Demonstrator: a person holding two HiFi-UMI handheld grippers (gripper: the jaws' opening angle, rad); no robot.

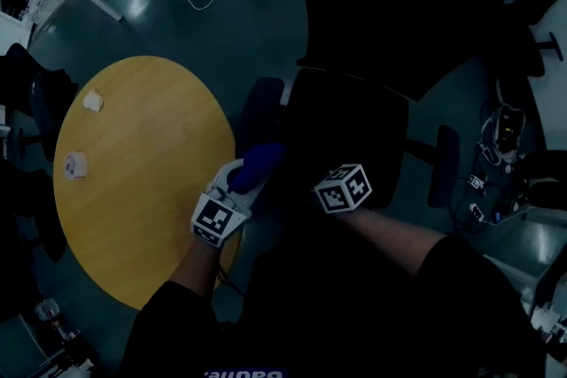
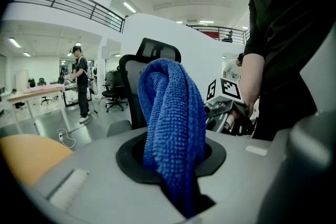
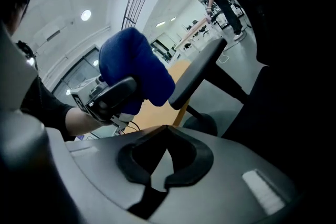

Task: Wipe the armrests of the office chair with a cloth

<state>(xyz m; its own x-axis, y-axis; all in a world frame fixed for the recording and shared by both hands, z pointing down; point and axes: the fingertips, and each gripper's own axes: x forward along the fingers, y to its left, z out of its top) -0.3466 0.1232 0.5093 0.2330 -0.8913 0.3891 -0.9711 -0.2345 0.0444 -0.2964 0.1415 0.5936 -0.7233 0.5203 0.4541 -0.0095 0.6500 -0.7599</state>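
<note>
Cloth (image 2: 173, 128), blue terry, is hanging bunched in the L gripper (image 1: 232, 193), whose jaws are pinching shut on it. Person is holding it just off the right edge of the round yellow tabletop (image 1: 142, 217), at the near end of the office chair's (image 1: 354, 115) table-side armrest (image 3: 198, 72). R gripper view is showing the cloth right against that pad's tip, tho actual contact is hard to confirm. R gripper (image 3: 165, 162) is hovering over the seat, jaws pressed together w/ nothing between them, well apart from the far armrest (image 1: 443, 162). Two small white items (image 1: 92, 102) are lying near the tabletop's left edge, not involved. Head view is looking dim, and no wipe marks are showing on either pad. Judging progress: wiping seems to be at or near its start on the table-side armrest, w/ most of that pad probably left to cover. The far armrest is looking untouched, so most of the job is likely remaining.
</note>
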